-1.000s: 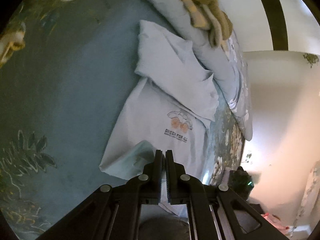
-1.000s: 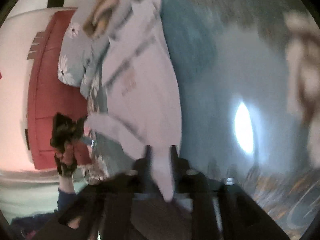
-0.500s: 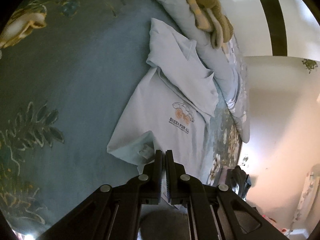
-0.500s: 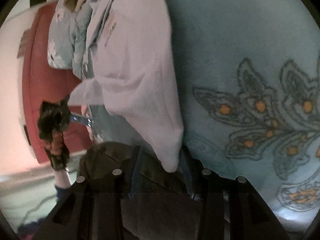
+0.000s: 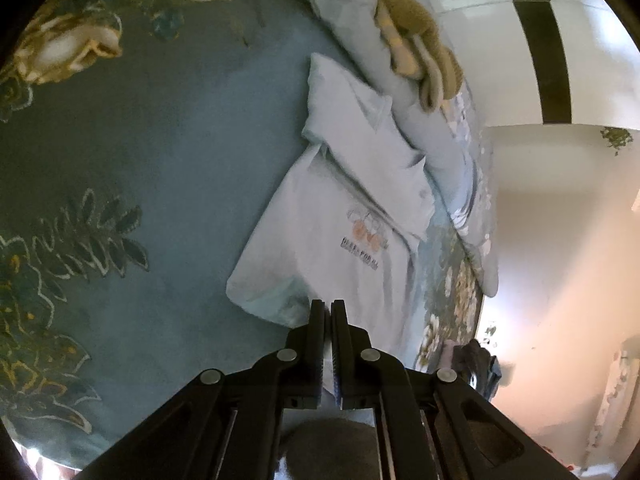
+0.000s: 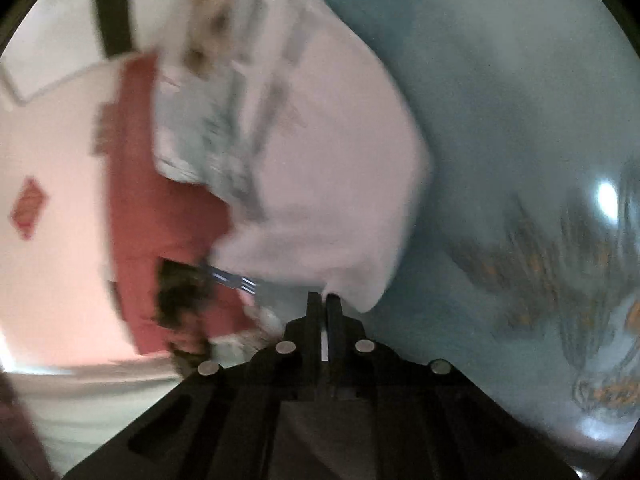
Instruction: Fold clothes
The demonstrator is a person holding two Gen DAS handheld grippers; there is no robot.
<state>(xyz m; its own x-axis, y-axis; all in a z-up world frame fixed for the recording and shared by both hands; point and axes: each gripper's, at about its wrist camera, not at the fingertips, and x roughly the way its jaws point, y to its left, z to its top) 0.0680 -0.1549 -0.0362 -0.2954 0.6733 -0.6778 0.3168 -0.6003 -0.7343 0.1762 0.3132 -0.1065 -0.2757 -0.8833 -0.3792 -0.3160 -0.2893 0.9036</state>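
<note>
A pale blue T-shirt (image 5: 340,208) with a small orange print lies crumpled on the teal flowered bedspread (image 5: 160,140), its upper part bunched against a pillow. My left gripper (image 5: 328,308) is shut at the shirt's near hem, and pale cloth shows between its fingers. The right wrist view is blurred. There the same shirt (image 6: 328,184) spreads ahead of my right gripper (image 6: 323,300). Its jaws have come together on the shirt's near corner, with a white strip of cloth showing between them.
A light blue pillow (image 5: 424,128) with a tan and yellow soft toy (image 5: 416,40) on it lies beyond the shirt. The bed's edge runs close to the shirt, with a dark object (image 5: 480,364) just past it. A red padded panel (image 6: 152,200) stands beside the bed.
My right jaws, open around the shirt's corner before, have closed on it, and that view has swung and blurred. The left gripper stayed shut and drew back a little from the shirt.
</note>
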